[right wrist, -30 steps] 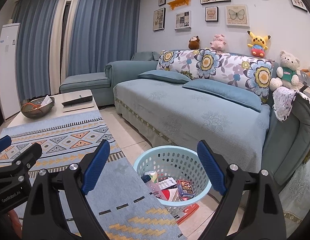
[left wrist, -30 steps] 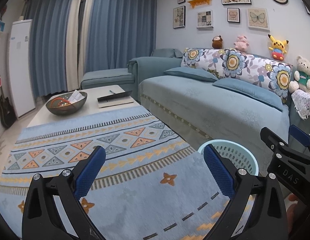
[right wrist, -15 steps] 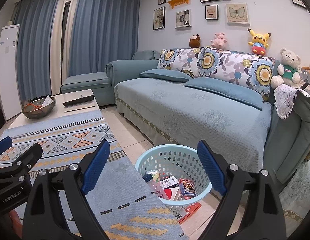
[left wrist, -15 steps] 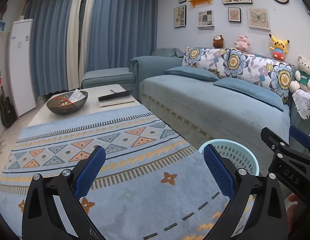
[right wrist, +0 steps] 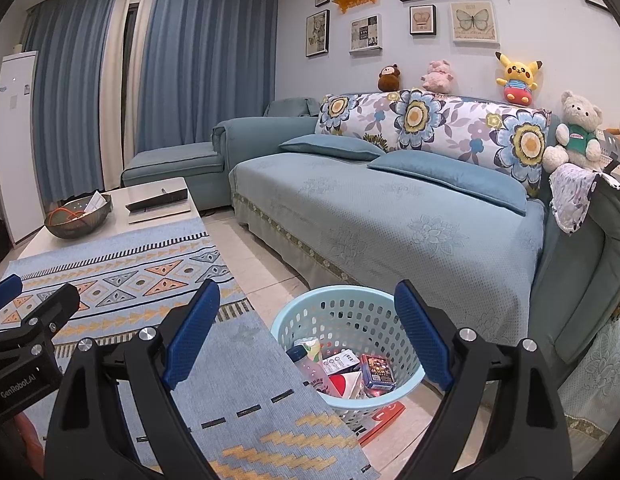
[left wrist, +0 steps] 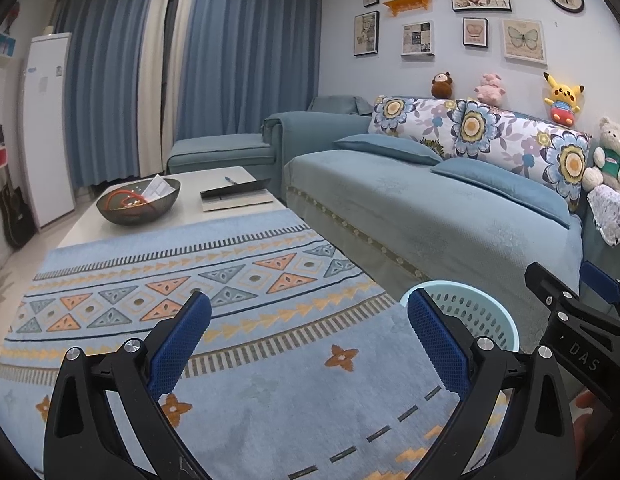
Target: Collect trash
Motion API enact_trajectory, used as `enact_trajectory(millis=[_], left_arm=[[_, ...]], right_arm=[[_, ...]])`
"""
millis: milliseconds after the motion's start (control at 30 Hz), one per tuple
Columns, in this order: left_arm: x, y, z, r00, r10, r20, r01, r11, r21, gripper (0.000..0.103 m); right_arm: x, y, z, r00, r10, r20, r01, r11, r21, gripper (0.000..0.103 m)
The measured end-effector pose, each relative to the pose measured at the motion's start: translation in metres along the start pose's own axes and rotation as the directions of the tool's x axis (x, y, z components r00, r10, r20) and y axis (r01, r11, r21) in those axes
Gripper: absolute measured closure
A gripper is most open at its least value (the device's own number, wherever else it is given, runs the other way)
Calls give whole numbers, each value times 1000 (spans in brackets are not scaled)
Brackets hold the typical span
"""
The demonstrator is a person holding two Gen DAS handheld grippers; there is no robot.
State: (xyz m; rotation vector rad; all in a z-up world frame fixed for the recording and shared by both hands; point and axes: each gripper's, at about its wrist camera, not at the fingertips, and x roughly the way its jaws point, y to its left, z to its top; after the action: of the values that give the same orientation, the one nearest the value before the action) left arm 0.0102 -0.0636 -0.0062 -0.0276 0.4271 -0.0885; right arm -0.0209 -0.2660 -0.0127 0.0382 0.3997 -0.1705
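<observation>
We are holding two grippers out over a blue rug [left wrist: 270, 392] in a living room. In the right wrist view, the left gripper [right wrist: 26, 320] is showing at the lower left edge, and its black side is reading "GenRobot.AI". In the left wrist view, the right gripper [left wrist: 578, 312] is poking in at the lower right, and we are reading "DAS" on its black body.

The left gripper [left wrist: 308, 344] is filling the bottom of its own view. Its blue pads [left wrist: 178, 344] are standing wide apart with only the rug showing between them. It is pointing a little downward, toward the rug and the white table [left wrist: 190, 200] in the upper left.

The right gripper [right wrist: 306, 340] is also standing wide apart with nothing between its pads [right wrist: 192, 336]. It is pointing over the light blue basket [right wrist: 338, 304], which is sitting on the floor in the lower middle of the right wrist view, between the rug's edge and the sofa [right wrist: 390, 220].

The trash is lying inside the basket: a bottle [right wrist: 310, 368] with a dark cap, a small dark box [right wrist: 376, 370] with red edges, and a white paper [right wrist: 340, 360] with tiny print that we are not able to read. Something flat and red [right wrist: 384, 416] is peeking out from under the basket.

Far off on the table, a dark bowl [left wrist: 138, 202] is holding papers and an orange loop.
</observation>
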Motion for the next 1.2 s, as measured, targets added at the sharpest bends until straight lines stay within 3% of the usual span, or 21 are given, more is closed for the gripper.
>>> enact_trajectory(millis=[1200], left_arm=[[-6,-3,5,999,34,30,-34,999,11,8]], right_arm=[[0,-3,-3,1000,-10,-4,10,1000,-12,19]])
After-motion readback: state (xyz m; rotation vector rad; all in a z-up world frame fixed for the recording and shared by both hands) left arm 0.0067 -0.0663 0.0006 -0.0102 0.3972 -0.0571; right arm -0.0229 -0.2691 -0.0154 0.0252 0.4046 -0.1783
